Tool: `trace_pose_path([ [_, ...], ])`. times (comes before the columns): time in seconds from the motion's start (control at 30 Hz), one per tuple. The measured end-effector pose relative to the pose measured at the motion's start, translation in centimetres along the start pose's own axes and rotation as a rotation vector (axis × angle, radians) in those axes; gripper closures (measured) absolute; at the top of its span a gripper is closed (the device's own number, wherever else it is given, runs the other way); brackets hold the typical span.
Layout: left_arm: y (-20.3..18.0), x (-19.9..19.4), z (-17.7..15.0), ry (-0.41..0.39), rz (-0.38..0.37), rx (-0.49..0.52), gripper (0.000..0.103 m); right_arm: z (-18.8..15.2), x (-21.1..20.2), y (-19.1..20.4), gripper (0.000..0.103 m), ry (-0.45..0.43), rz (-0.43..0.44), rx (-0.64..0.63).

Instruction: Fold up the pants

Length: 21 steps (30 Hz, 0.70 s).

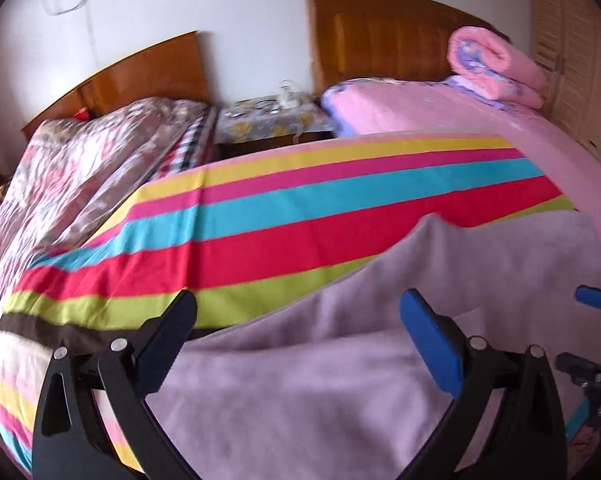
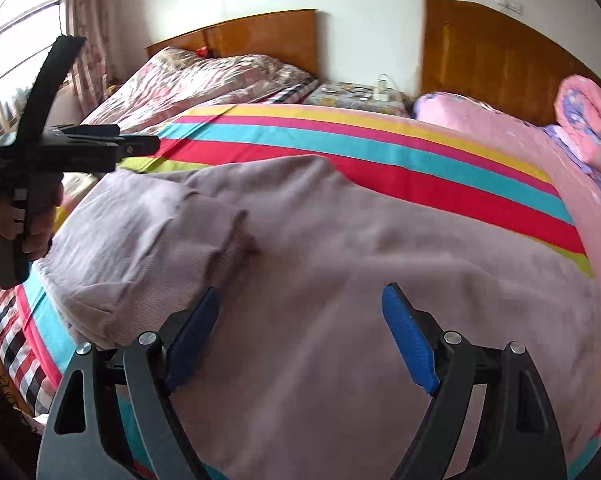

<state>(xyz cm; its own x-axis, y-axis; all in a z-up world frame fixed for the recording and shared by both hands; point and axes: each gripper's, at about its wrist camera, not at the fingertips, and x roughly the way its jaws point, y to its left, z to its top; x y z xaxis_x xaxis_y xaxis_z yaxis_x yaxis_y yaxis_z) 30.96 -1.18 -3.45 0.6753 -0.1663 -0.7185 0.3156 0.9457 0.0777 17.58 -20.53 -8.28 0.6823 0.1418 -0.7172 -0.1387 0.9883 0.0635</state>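
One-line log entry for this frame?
left gripper: open, empty | right gripper: open, empty | mauve pants: partly folded on striped sheet

Matt, soft fleece-like cloth pants [image 2: 300, 240]; smooth woven striped sheet [image 1: 300, 208]; glossy varnished wood headboard [image 1: 380, 36]; ribbed blue gripper pads [image 2: 410, 344].

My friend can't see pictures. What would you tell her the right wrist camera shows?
Mauve pants lie spread on a rainbow-striped blanket on a bed, partly folded at the left. The right hand-held gripper hovers open over them with nothing between its blue pads. At far left, a hand holds the left hand-held gripper.
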Motion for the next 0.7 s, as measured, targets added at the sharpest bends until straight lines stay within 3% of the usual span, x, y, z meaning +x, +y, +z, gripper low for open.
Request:
trace_pose_path([
  [0.1, -8.7, 3.1, 2.8, 0.052, -0.154, 0.141, 0.001, -1.2, -0.4, -2.8, 0.021, 0.013, -0.042, 0.070],
  [0.17, -13.7, 5.7, 3.5, 0.069, -0.166, 0.211, 0.001, -2.2, -0.4, -3.8, 0.018, 0.035, -0.056, 0.068],
  [0.27, -18.7, 9.6, 3.6, 0.151, -0.231, 0.215, 0.001, -4.4, 0.3, -4.7, 0.016, 0.139, -0.105, 0.030],
  [0.3, -19.9, 10.8, 3.2, 0.171, -0.224, 0.220, 0.001, -5.1, -0.3, -5.1, 0.016, 0.117, -0.084, 0.029],
  [0.43, -20.7, 12.9, 2.3, 0.178, -0.211, 0.181, 0.001, -6.7, -2.7, -6.6, 0.016, 0.108, -0.026, 0.048],
  [0.57, -20.7, 12.8, 2.0, 0.160, -0.196, 0.175, 0.001, -7.4, -4.8, -8.2, 0.016, 0.012, -0.034, 0.095],
  [0.63, -20.7, 12.6, 2.0, 0.146, -0.181, 0.175, 0.001, -8.2, -4.1, -9.0, 0.015, 0.061, -0.027, 0.120],
  [0.7, -20.7, 12.5, 2.0, 0.140, -0.175, 0.175, 0.001, -8.9, -4.1, -8.7, 0.015, 0.050, -0.031, 0.075],
])
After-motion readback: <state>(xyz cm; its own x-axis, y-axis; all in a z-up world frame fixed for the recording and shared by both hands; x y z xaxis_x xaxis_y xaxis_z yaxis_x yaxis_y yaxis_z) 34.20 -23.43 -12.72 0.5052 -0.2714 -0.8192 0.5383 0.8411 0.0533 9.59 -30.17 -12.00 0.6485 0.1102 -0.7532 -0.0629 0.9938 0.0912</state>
